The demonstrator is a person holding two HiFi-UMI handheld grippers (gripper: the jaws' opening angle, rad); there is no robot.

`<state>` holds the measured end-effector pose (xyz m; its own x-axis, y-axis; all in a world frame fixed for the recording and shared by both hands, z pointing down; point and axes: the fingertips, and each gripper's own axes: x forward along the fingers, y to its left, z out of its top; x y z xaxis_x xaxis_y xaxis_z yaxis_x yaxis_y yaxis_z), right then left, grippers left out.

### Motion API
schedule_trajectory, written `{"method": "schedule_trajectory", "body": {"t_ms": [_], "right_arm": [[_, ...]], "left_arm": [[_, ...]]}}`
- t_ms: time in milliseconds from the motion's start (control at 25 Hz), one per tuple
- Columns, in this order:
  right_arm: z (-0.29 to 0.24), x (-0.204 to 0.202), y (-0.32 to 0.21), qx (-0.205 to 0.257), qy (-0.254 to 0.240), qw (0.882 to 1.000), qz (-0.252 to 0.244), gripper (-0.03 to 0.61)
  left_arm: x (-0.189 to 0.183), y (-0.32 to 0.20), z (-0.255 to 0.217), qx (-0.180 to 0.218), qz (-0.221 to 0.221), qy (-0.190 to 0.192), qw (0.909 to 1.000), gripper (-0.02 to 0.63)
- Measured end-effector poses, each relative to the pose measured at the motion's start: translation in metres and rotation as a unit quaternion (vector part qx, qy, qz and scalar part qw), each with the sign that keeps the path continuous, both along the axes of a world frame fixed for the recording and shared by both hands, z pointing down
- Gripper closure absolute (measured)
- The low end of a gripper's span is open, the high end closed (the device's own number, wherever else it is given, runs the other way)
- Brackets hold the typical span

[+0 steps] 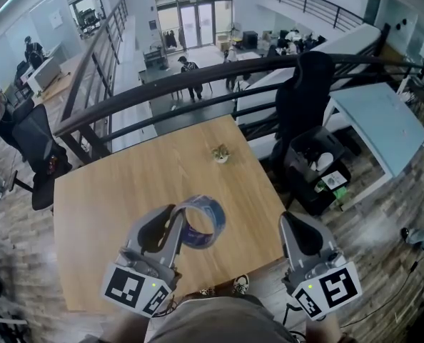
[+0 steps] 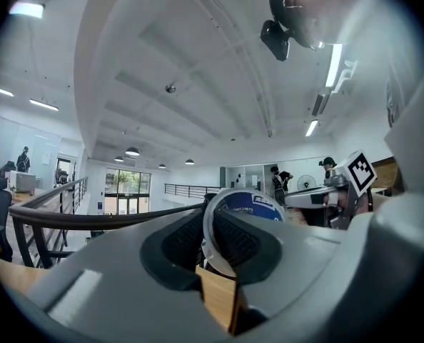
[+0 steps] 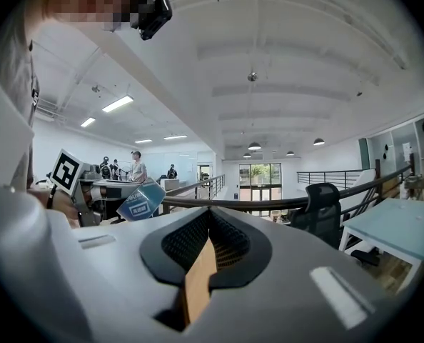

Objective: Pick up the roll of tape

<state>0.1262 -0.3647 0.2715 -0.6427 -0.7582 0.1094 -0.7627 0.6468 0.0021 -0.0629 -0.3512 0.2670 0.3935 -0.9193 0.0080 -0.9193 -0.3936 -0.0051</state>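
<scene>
— What's around on the table [image 1: 112,191]?
— A small plant pot [image 1: 220,153] near the far edge. A dark railing [image 1: 162,95] and a black chair [image 1: 306,91] stand beyond it.
— And the roll of tape [image 1: 201,222]?
— Upright, off the table, its band clamped in the left tool [image 1: 175,225]. The right tool [image 1: 298,227] is beside it, jaws together.

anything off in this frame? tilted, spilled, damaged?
Nothing stands out. The left gripper is clamped on the wall of the roll of tape, holding it on edge above the wooden table. The right gripper is shut and empty. A small object sits alone near the table's far edge. Nothing is spilled.
</scene>
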Motion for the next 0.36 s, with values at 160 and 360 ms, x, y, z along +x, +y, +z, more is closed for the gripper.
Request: {"method": "schedule_trajectory", "body": {"t_ms": [160,360], "right_arm": [[-0.0032,-0.0009,0.0003,0.0,0.0,1.0,0.003,0.568],[-0.0005,-0.0027,0.001,-0.004,0.002,1.0,0.003,0.568]], "left_arm": [[0.0008,-0.0014,-0.003,0.0,0.006,-0.001,1.0,0.563],[0.0002,-0.0022,-0.0021,-0.002,0.009,-0.005,0.9999,0.565]]}}
